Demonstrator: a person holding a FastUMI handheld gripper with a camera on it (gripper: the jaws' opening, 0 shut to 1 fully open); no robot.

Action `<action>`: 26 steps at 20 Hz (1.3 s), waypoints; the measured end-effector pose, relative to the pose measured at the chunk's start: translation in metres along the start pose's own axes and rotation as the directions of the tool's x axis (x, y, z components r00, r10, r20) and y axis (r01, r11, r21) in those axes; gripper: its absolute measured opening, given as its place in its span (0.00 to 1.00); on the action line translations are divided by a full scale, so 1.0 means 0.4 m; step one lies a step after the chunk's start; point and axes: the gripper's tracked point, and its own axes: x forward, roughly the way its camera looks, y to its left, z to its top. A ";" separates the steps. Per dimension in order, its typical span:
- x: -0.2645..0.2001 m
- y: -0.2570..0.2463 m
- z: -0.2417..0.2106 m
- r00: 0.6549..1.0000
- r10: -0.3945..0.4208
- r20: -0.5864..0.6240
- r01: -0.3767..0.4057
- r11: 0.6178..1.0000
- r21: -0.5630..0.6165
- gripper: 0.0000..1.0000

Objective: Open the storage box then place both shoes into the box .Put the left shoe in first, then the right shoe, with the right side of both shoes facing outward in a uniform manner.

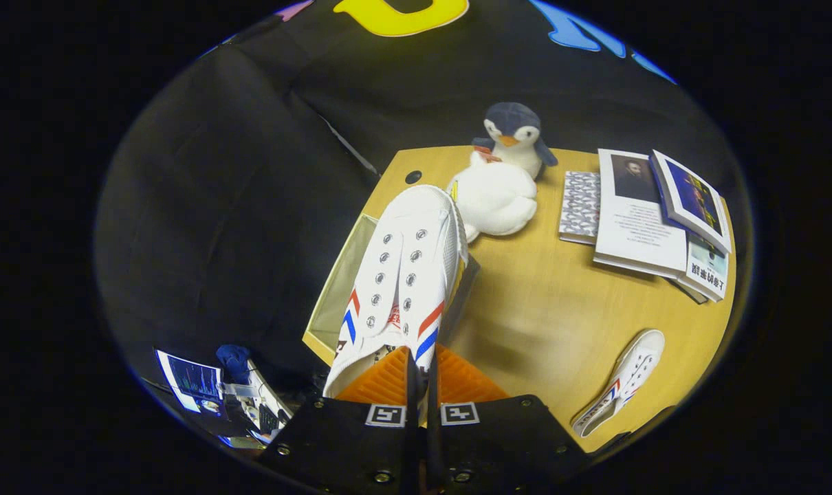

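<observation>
A wooden table stands before the black wall. At its far edge a toy penguin sits upright, and a white soft toy lies just in front of it, touching it. Further along the far edge lie a patterned notebook, a white book and a blue book which rests partly on the white one.

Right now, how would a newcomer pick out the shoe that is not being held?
Start at the light wooden table. Go from the stack of books toward its near edge, beside the hand-held gripper, which is shut on a white lace-up shoe. The second white canvas shoe lies there alone.
</observation>
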 end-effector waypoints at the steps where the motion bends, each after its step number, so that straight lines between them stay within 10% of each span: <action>1: 0.020 0.027 0.011 1.000 0.011 -0.006 -0.011 1.000 -0.012 0.04; 19: 0.313 0.147 -0.011 0.971 -0.174 -0.161 0.141 0.970 -0.200 0.04; 21: 0.321 0.208 -0.001 0.987 -0.070 -0.144 0.052 0.991 -0.125 0.22; 24: 0.290 0.186 0.038 0.992 -0.073 -0.099 0.060 0.990 -0.125 0.96; 26: 0.259 0.181 0.036 0.994 -0.085 -0.073 0.075 0.988 -0.137 0.96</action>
